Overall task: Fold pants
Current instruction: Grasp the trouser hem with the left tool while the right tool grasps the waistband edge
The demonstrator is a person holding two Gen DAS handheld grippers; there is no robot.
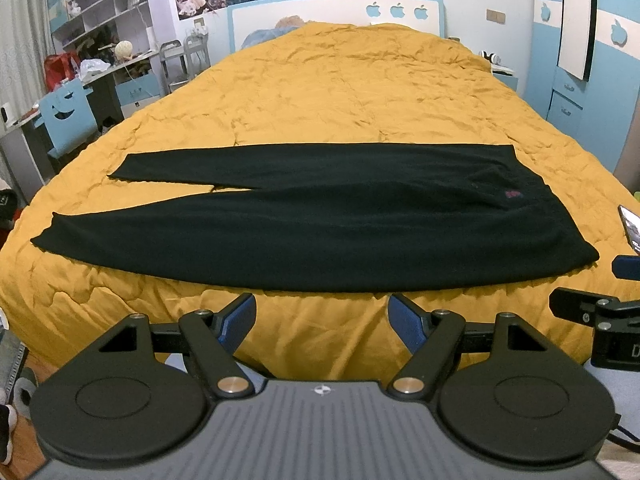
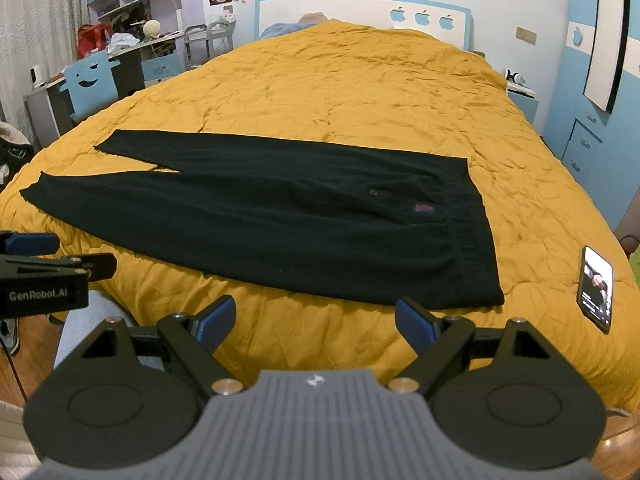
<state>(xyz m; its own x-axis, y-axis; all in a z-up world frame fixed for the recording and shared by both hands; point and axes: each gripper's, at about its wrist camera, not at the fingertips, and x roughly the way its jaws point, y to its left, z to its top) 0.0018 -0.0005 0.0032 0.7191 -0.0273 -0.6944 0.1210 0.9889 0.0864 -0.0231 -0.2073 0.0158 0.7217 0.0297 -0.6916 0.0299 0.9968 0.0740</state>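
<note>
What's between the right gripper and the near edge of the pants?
Only bare yellow bedspread between the open right gripper and the black pants, per the right wrist view. The phone lies off to the right.

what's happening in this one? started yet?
Not yet. A person holds two grippers at the near edge of a bed with a yellow quilt. Black pants lie flat and unfolded across it, waistband right, legs left. The left gripper and right gripper are both open, short of the fabric and touching nothing. A lit phone lies beside the waistband.
</note>
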